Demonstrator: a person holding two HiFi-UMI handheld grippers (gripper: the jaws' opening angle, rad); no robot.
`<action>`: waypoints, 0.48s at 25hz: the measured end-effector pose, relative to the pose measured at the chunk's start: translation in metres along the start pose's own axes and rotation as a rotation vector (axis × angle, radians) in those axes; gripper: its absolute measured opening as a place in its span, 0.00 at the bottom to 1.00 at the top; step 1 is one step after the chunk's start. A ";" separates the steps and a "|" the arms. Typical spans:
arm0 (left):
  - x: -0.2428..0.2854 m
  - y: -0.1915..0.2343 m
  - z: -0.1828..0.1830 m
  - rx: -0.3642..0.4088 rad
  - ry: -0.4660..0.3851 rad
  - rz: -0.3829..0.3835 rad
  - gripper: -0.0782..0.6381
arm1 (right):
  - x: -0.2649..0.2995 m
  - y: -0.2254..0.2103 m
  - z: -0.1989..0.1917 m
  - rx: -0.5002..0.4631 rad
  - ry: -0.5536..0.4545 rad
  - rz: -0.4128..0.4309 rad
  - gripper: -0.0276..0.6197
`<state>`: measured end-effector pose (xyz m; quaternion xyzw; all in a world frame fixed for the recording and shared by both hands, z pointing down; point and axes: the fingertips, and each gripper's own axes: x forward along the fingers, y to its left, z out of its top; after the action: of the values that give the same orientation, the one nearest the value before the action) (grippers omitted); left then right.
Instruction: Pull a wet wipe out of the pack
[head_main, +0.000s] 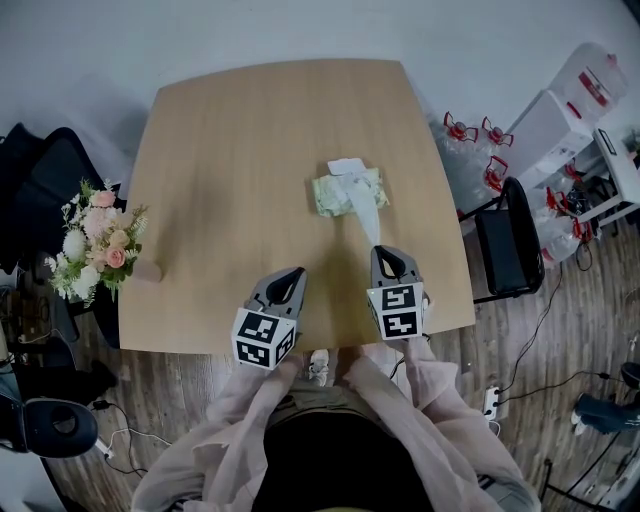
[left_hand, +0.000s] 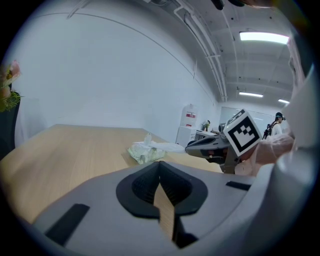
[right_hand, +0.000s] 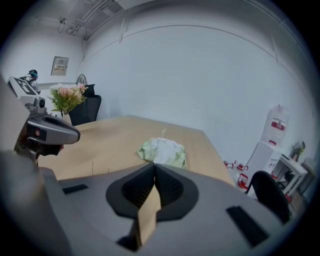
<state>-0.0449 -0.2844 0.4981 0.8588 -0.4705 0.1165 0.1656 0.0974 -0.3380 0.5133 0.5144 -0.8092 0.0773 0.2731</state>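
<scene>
A green wet-wipe pack (head_main: 330, 196) lies right of centre on the wooden table (head_main: 230, 150). A white wipe (head_main: 362, 212) stretches from its top towards me, and my right gripper (head_main: 381, 250) is shut on its near end. In the right gripper view the pack (right_hand: 170, 152) sits just past the closed jaws (right_hand: 154, 164). My left gripper (head_main: 297, 271) hovers near the table's front edge, left of the right one, with its jaws shut and nothing in them. The left gripper view shows the pack (left_hand: 144, 153), the drawn-out wipe (left_hand: 169, 146) and the right gripper (left_hand: 192, 147).
A bouquet of flowers (head_main: 97, 238) stands at the table's left edge, with a small wooden piece (head_main: 148, 270) beside it. A black chair (head_main: 505, 240) and several water bottles (head_main: 470, 150) stand to the right of the table.
</scene>
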 end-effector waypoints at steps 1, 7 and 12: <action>-0.002 0.000 0.000 0.001 -0.002 0.000 0.12 | -0.003 0.000 -0.001 -0.004 0.001 -0.003 0.06; -0.011 -0.002 0.000 0.004 -0.015 -0.005 0.12 | -0.021 0.002 -0.008 0.001 0.016 -0.001 0.06; -0.017 -0.005 -0.001 0.004 -0.021 -0.013 0.12 | -0.042 0.001 -0.009 0.033 -0.002 -0.025 0.06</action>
<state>-0.0497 -0.2678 0.4922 0.8634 -0.4665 0.1074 0.1596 0.1130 -0.3009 0.4990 0.5289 -0.8017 0.0866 0.2647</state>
